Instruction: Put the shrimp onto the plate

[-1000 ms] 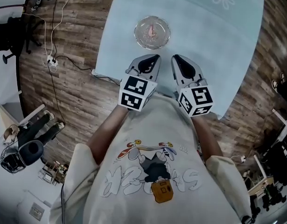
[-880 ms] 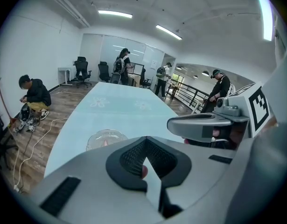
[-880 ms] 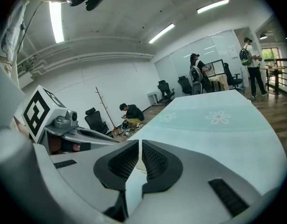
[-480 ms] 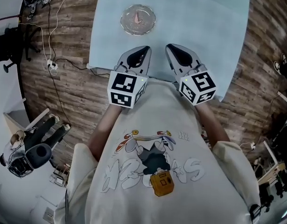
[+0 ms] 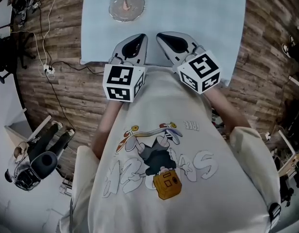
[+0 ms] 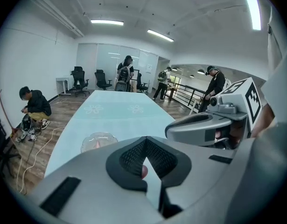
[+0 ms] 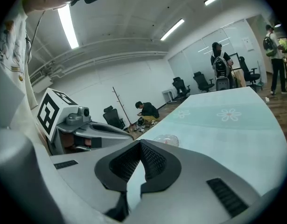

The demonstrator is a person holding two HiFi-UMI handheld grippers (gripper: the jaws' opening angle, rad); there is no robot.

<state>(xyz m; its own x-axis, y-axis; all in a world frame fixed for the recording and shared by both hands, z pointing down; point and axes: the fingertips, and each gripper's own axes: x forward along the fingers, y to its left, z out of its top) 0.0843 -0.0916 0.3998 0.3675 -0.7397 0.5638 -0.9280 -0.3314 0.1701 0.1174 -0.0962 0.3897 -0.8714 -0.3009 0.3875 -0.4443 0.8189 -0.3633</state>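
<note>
A clear glass plate (image 5: 118, 11) stands near the left edge of the light blue table (image 5: 198, 13). A small pink shrimp (image 5: 126, 5) lies on it. Both grippers are held close to the person's chest at the table's near edge, well short of the plate. The left gripper (image 5: 137, 36) is shut with nothing in it, and so is the right gripper (image 5: 162, 35). In the left gripper view the plate (image 6: 89, 141) with the shrimp (image 6: 97, 144) shows beyond the closed left gripper (image 6: 145, 143). The right gripper view shows the plate (image 7: 165, 140) far past the closed right gripper (image 7: 140, 144).
Wooden floor surrounds the table, with cables and a power strip (image 5: 47, 70) at the left. Equipment (image 5: 35, 157) lies on the floor at the lower left. Several people and office chairs (image 6: 102, 79) are farther back in the room, one person crouching (image 6: 32, 107) beside the table's left side.
The plate and table have slid up and left in the head view. Both grippers have drawn back from the plate toward the body, still shut and side by side.
</note>
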